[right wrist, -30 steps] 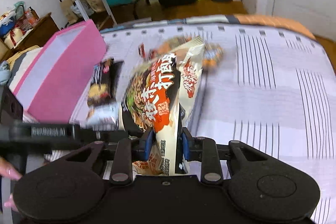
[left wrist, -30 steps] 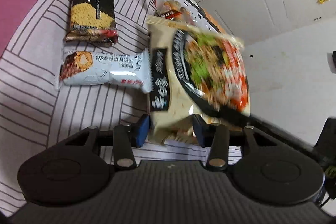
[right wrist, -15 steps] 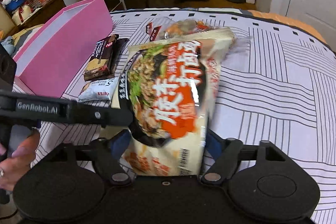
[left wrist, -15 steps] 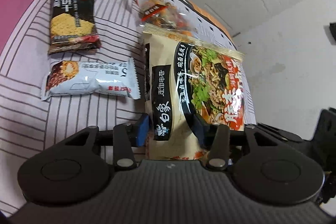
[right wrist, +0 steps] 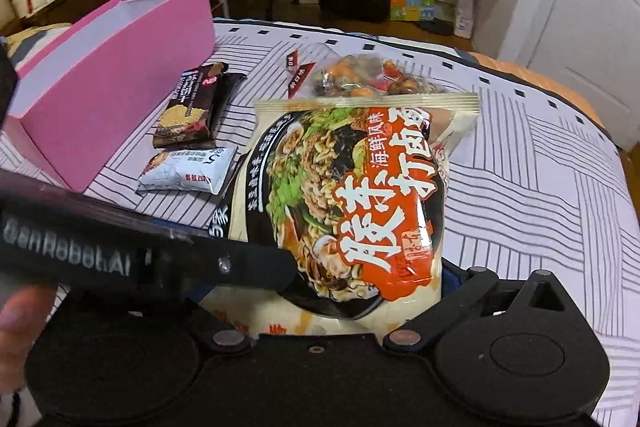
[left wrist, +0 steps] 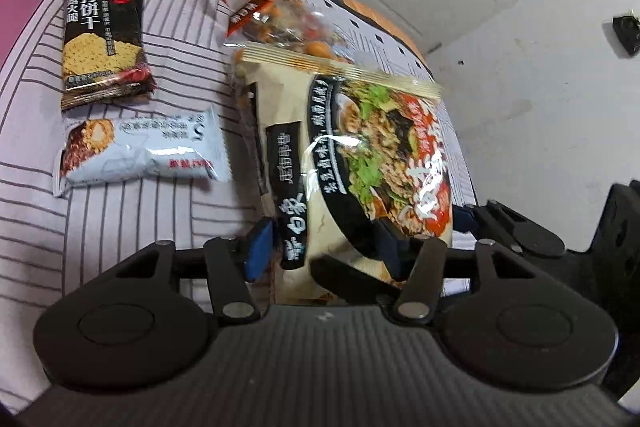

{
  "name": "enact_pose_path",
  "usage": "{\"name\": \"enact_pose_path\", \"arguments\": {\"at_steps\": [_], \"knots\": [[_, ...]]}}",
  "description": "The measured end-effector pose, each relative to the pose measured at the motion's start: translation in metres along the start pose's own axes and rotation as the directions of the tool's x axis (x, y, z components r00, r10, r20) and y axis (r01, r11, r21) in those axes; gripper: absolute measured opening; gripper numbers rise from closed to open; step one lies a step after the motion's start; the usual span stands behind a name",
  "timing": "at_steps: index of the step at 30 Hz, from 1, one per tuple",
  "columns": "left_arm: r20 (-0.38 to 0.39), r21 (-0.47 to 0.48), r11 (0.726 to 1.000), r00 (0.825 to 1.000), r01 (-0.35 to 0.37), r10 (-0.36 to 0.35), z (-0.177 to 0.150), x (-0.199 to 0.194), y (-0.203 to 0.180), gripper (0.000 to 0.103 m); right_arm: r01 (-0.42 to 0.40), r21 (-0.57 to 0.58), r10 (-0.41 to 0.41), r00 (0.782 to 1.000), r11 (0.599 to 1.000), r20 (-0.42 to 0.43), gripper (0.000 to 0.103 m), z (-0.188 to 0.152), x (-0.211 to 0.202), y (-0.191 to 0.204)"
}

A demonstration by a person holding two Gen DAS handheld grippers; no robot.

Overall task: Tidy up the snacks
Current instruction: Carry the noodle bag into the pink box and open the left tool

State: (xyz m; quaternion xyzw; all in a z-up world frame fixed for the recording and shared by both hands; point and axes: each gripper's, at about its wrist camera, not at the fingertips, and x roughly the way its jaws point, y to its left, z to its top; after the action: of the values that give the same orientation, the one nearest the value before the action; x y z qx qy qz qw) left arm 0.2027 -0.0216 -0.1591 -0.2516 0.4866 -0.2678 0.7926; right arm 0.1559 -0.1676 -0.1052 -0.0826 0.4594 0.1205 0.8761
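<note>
Right hand-held gripper [right wrist: 324, 291] just spread wide, noodle packet [right wrist: 352, 203] between | left pinches packet | long axis points away

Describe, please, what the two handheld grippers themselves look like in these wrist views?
Both are matte black plastic. The left gripper has a ribbed housing, round discs, silver pivot screws, and blue pads. The right gripper matches; white "GenRobot.AI" lettering marks the arm crossing its view.

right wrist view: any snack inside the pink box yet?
No. The visible part of the pink box's inside shows only bare white lining, and the soda cracker pack lies on the striped bedsheet beside it.
</note>
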Motion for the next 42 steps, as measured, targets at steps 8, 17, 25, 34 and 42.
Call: {"name": "enact_pose_path", "arguments": {"at_steps": [8, 17, 25, 34, 42], "knots": [[-0.075, 0.040, 0.998, 0.996, -0.047, 0.050, -0.006, -0.014, -0.015, 0.054, -0.011, 0.012, 0.011, 1.000, 1.000, 0.004, 0.103, -0.007, -0.022, 0.015], [-0.101, 0.094, 0.993, 0.991, -0.076, 0.086, -0.019, -0.064, -0.033, 0.055, -0.095, -0.062, 0.097, 0.995, 0.994, 0.030, 0.103, -0.011, -0.070, 0.040], [-0.096, 0.089, 0.993, 0.992, -0.077, 0.086, -0.030, -0.114, -0.041, 0.055, -0.126, -0.160, 0.137, 0.989, 0.979, 0.059, 0.103, -0.006, -0.108, 0.070], [-0.025, 0.099, 0.990, 0.994, -0.102, 0.105, -0.031, -0.175, -0.042, 0.055, -0.143, -0.314, 0.188, 0.975, 0.939, 0.118, 0.103, 0.022, -0.135, 0.110], [0.111, 0.081, 0.986, 0.984, -0.148, 0.139, -0.006, -0.238, -0.011, 0.056, -0.234, -0.426, 0.328, 0.930, 0.874, 0.163, 0.101, 0.074, -0.121, 0.153]]}}
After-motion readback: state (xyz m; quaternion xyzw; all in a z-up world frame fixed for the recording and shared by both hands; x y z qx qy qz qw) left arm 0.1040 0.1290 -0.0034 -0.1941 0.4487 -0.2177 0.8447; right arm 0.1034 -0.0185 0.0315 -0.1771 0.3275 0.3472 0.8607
